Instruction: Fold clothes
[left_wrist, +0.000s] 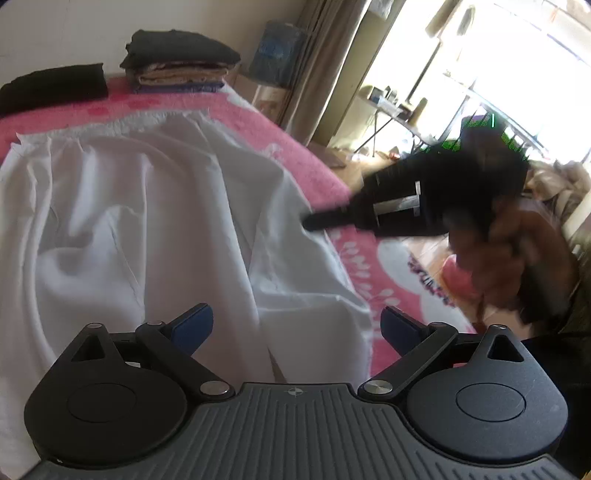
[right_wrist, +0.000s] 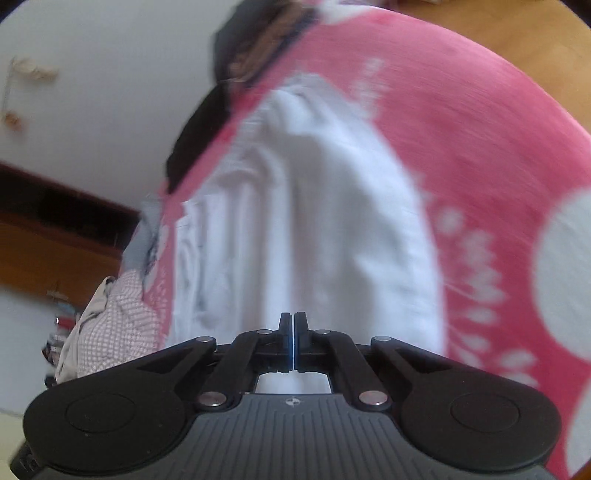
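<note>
White garment spread on the bed, both grippers poised at its near end

Left wrist view: the left gripper (left_wrist: 295, 325) hangs with jaws spread wide and empty over the near hem of the white garment (left_wrist: 147, 206), which lies rumpled on the pink blanket (left_wrist: 258, 122); the right gripper (left_wrist: 314, 223) touches the garment's right edge — smoothing the creases before the fold would likely give a cleaner result. Only here do the folded stack (left_wrist: 177, 62) and the black folded piece (left_wrist: 55, 88) show sharply. Right wrist view: blurred, its jaws pressed fully together — whether cloth is pinched cannot be told; a checked garment (right_wrist: 110, 325) at the bed's edge shows only here.
</note>
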